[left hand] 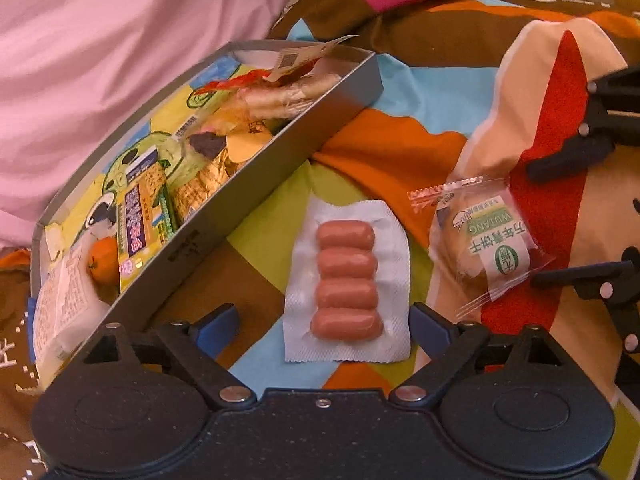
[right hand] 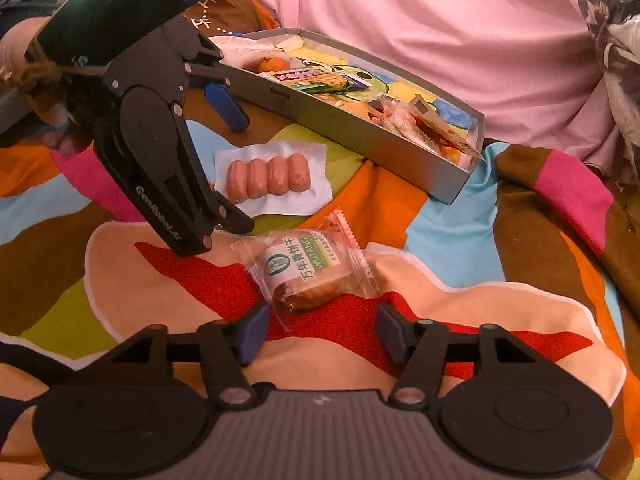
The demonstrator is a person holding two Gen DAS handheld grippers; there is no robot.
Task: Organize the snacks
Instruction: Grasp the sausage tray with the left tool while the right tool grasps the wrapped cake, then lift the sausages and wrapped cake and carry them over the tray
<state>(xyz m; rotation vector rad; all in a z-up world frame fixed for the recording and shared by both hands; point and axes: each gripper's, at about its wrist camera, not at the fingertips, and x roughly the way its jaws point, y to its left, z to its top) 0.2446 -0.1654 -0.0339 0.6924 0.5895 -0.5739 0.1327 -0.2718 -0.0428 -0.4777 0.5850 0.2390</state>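
left wrist: low, close, facing sausage pack (left hand: pixel 346 284) | right wrist: close, facing biscuit packet (right hand: pixel 308 270) | shared: both

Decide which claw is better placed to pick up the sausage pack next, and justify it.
Left. The left claw is open with the sausage pack lying right between its fingers. The right claw is open around the biscuit, farther from the sausages.

One sausage pack (left hand: pixel 346 285) of four, one biscuit packet (left hand: pixel 485 240), one box (left hand: pixel 256 184), one orange (left hand: pixel 103 260).
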